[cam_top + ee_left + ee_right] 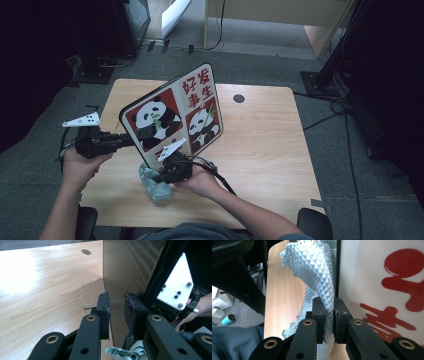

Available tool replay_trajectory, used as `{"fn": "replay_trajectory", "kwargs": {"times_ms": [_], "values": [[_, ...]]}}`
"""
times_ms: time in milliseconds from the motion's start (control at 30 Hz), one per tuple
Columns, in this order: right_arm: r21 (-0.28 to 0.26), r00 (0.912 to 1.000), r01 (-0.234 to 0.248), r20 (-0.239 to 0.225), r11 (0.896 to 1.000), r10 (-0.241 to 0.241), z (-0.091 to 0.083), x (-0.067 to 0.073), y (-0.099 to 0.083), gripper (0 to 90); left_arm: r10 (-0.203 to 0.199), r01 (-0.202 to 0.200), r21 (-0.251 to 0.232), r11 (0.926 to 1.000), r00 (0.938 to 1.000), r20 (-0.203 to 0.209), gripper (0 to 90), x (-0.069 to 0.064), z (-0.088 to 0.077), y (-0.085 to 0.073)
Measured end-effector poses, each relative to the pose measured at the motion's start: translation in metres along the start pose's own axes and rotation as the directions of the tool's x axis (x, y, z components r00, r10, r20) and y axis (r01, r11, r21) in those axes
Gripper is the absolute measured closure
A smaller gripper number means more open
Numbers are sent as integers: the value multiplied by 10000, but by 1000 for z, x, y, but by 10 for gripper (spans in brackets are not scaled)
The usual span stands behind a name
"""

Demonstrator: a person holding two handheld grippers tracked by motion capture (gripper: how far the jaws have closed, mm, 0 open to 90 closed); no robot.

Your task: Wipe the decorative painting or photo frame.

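panda board held on edge, cloth pinched beside it

the flat rectangular board with panda pictures and red lettering (172,115) stands tilted on its lower edge over the light wooden table (265,145), long axis running from near left up to far right, printed face toward the person. the left gripper (131,139) has its jaws narrowly parted around the board's left edge; whether the pads press it, i cannot tell. the right gripper (327,317) is clamped on the pale blue-grey quilted cloth (312,272), just beside the board's face.
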State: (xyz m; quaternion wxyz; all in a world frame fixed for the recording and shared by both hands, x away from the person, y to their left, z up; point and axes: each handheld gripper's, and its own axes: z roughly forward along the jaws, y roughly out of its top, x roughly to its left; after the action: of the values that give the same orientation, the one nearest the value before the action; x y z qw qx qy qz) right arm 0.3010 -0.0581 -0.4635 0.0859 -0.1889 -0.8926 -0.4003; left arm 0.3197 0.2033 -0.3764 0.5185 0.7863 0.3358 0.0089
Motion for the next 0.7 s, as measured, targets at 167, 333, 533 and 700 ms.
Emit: {"fn": "replay_trajectory", "kwargs": {"times_ms": [167, 333, 533, 700], "values": [[-107, 9999, -127, 4, 9999, 127, -3, 0, 1, 828, -96, 96, -44, 9999, 9998, -160, 720, 3, -2, -2], [-172, 9999, -122, 16, 9998, 122, -5, 0, 2, 829, -127, 126, -12, 9999, 9997, -204, 695, 4, 0, -2], [-311, 9998, -204, -9, 9993, 204, -9, 0, 4, 829, -166, 166, -11, 9999, 9997, -201, 628, 5, 1, -3], [-359, 9998, -198, 2, 9992, 198, -10, 0, 4, 829, 55, -65, -237, 9997, 9991, -425, 550, 4, 0, -4]]}}
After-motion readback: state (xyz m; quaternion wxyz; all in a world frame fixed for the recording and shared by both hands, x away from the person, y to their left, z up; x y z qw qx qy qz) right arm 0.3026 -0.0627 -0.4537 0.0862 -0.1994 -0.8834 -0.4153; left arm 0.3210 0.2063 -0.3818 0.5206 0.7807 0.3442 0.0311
